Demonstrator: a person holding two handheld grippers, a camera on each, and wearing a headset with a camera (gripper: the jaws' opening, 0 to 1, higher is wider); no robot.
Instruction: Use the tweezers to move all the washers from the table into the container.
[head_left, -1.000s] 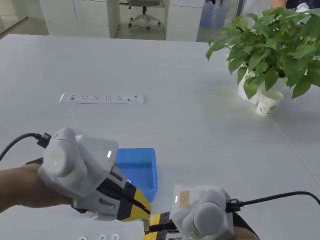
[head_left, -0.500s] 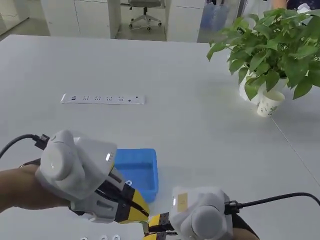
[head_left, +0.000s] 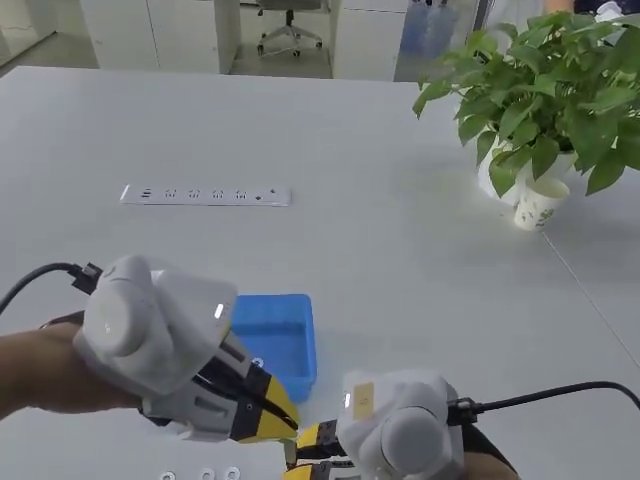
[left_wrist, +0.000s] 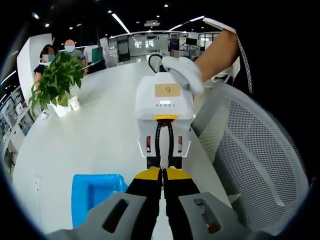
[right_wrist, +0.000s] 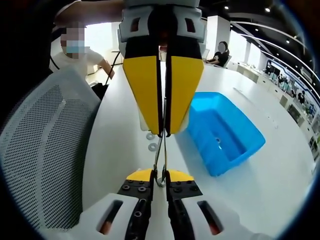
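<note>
Thin metal tweezers (right_wrist: 161, 150) run between the two grippers, which face each other tip to tip. My left gripper (head_left: 290, 420) (left_wrist: 161, 174) has its yellow jaws pressed together on the tweezers' upper part. My right gripper (head_left: 300, 447) (right_wrist: 159, 179) is shut on their lower end. Two washers (right_wrist: 150, 136) lie on the white table just beneath the tweezers, and three washers (head_left: 205, 473) show in the head view at the bottom edge. The blue container (head_left: 278, 335) (right_wrist: 225, 132) (left_wrist: 95, 192) stands right beside the grippers, with one washer (right_wrist: 217, 140) in it.
A white power strip (head_left: 205, 197) lies further back on the table (head_left: 400, 230). A potted plant (head_left: 545, 90) and a paper cup (head_left: 535, 207) stand at the far right. A mesh office chair (right_wrist: 45, 135) is close to the table's near edge.
</note>
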